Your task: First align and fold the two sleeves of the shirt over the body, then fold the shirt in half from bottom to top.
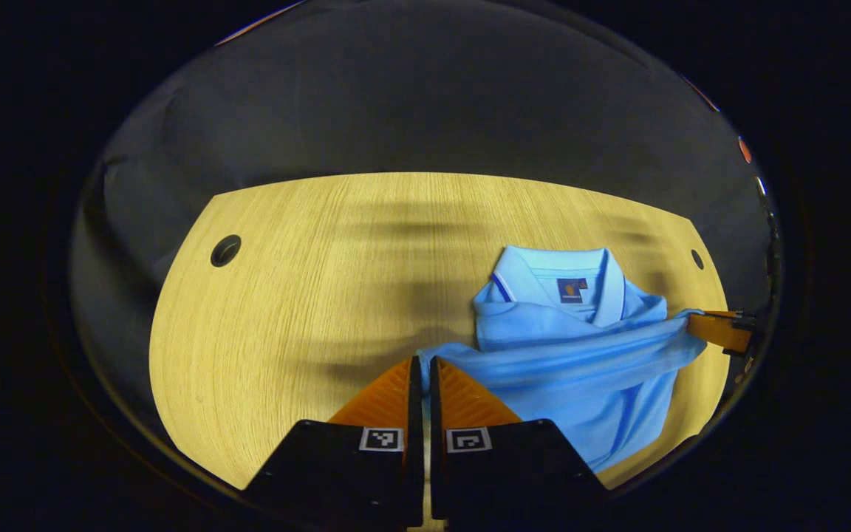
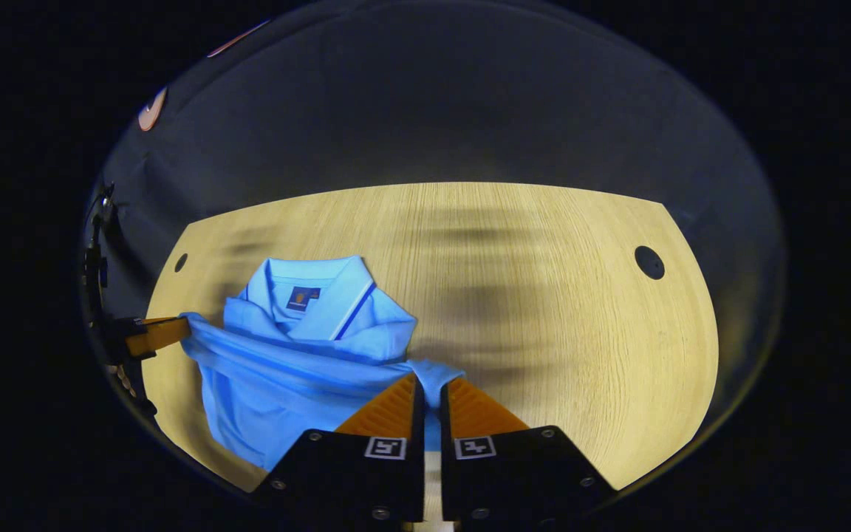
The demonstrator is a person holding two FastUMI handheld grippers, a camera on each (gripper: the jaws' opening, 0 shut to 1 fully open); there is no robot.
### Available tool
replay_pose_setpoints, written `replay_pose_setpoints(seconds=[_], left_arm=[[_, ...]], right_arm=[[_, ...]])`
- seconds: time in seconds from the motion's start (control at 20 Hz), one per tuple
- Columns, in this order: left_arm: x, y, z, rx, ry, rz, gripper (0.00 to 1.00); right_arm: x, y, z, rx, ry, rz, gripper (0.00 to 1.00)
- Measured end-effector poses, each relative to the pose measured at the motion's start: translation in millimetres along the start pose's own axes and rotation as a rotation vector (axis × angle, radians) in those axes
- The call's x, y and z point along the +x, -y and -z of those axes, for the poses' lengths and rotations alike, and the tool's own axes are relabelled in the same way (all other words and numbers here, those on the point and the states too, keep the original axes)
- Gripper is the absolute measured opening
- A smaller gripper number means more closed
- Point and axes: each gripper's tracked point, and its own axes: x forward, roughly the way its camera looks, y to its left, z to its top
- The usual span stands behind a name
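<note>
Here the left gripper (image 1: 423,363) pinches one corner of the light blue shirt's (image 1: 573,355) lifted hem between ribbed, wedge-shaped fingers; the right gripper (image 2: 428,380) pinches the opposite corner. The soft knit edge stretches taut between them, just short of the flat collar (image 2: 315,292). The shirt lies on the pale wood-grain table (image 2: 544,295) with round holes.

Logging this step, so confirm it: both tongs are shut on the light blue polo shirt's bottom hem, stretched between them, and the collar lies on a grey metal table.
Wrong on the table: it is light wood, as the right gripper view shows. The rest stands: the left tongs and the right tongs are each shut on the hem of the light blue polo shirt, with the collar resting on the table.
</note>
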Motion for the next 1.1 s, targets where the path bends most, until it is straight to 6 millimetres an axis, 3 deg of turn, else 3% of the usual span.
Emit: replay_pose_setpoints(seconds=[0.05, 0.1, 0.15, 0.2, 0.25, 0.3, 0.35, 0.4, 0.6, 0.7, 0.75, 0.85, 1.1], left_arm=[[-4.8, -2.4, -7.4, 0.007, 0.02, -0.015, 0.1], [-3.6, -7.3, -11.4, 0.019, 0.041, -0.031, 0.3], [-5.3, -7.6, -14.8, 0.023, 0.061, -0.034, 0.5], [-14.8, -6.0, -20.4, 0.017, 0.084, -0.027, 0.7], [-24.9, -4.5, -25.4, 0.008, 0.111, -0.018, 0.9], [-37.0, -7.3, -31.8, 0.0, 0.144, -0.029, 0.92], [-47.5, -7.2, -37.8, -0.007, 0.188, -0.034, 0.94], [-63.7, -8.1, -46.8, -0.017, 0.24, -0.04, 0.99], [-170.4, -21.3, -78.1, 0.004, 0.455, -0.059, 1.0], [-227.4, -26.5, -86.5, 0.033, 0.566, -0.073, 0.99], [-257.1, -27.1, -87.3, 0.041, 0.617, -0.071, 0.99], [-296.3, -25.5, -81.3, 0.045, 0.675, -0.055, 0.99], [-366.7, -31.9, -56.0, 0.053, 0.775, -0.029, 0.99]], right_arm=[[-1.7, 4.1, -4.4, 0.002, 0.015, 0.015, 0.26], [-4.8, 5.0, -5.3, 0.012, 0.021, 0.022, 0.34], [-8.8, 6.7, -5.1, 0.026, 0.018, 0.026, 0.51], [-14.3, 8.6, -4.4, 0.038, 0.015, 0.032, 0.56], [-20.6, 9.5, -6.7, 0.044, 0.027, 0.033, 0.77], [-28.6, 10.3, -10.3, 0.048, 0.046, 0.038, 0.84], [-37.8, 9.3, -13.0, 0.055, 0.067, 0.041, 0.98], [-49.4, 7.3, -15.9, 0.063, 0.086, 0.041, 0.98], [-121.3, -14.8, -36.2, 0.125, 0.247, 0.013, 0.98], [-169.3, -23.3, -46.7, 0.099, 0.371, 0.031, 0.98], [-194.0, -32.8, -50.7, 0.087, 0.436, 0.037, 0.98], [-227.5, -45.6, -48.2, 0.089, 0.506, 0.036, 0.98], [-302.3, -65.1, -29.6, 0.082, 0.648, 0.056, 0.98]])
